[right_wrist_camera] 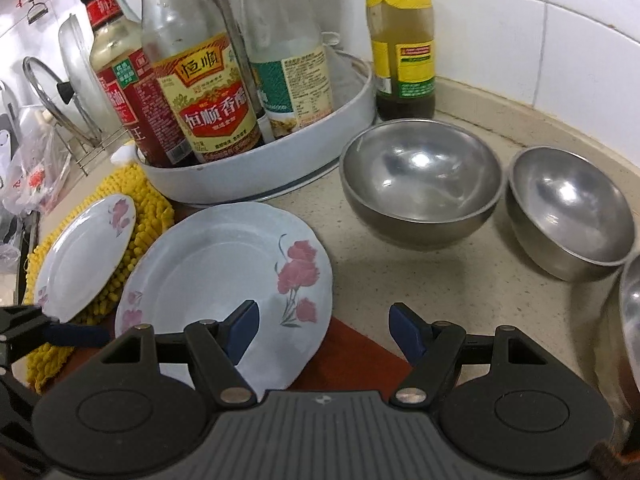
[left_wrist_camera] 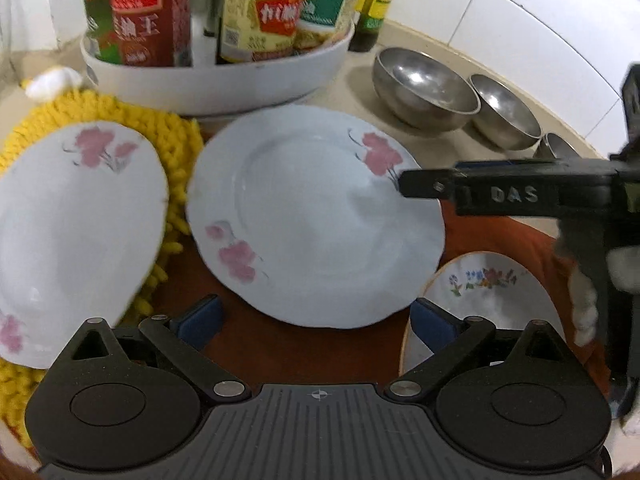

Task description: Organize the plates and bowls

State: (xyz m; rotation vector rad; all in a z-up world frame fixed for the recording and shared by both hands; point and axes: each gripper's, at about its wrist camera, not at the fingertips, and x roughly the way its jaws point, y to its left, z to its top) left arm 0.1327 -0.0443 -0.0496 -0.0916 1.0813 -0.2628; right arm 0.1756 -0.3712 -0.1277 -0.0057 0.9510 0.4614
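A large pale-blue plate with pink flowers (left_wrist_camera: 316,216) (right_wrist_camera: 216,276) lies on a red-brown cloth (left_wrist_camera: 280,356) in front of both grippers. A smaller pink-flowered plate (left_wrist_camera: 76,236) (right_wrist_camera: 86,256) rests on a yellow chenille mat (left_wrist_camera: 176,160). A small gold-rimmed floral plate (left_wrist_camera: 484,292) lies at the right in the left wrist view. Two steel bowls (right_wrist_camera: 420,180) (right_wrist_camera: 568,212) stand on the counter, with a third bowl's edge (right_wrist_camera: 632,312) at the right. My left gripper (left_wrist_camera: 316,320) is open and empty before the large plate. My right gripper (right_wrist_camera: 324,332) is open and empty over that plate's right edge; its finger (left_wrist_camera: 440,186) reaches in from the right.
A white round tray (right_wrist_camera: 280,168) of sauce bottles stands behind the plates. A yellow-labelled bottle (right_wrist_camera: 404,44) stands by the tiled wall corner. A rack with pan lids (right_wrist_camera: 64,92) is at the far left. The beige counter (right_wrist_camera: 440,280) spreads in front of the bowls.
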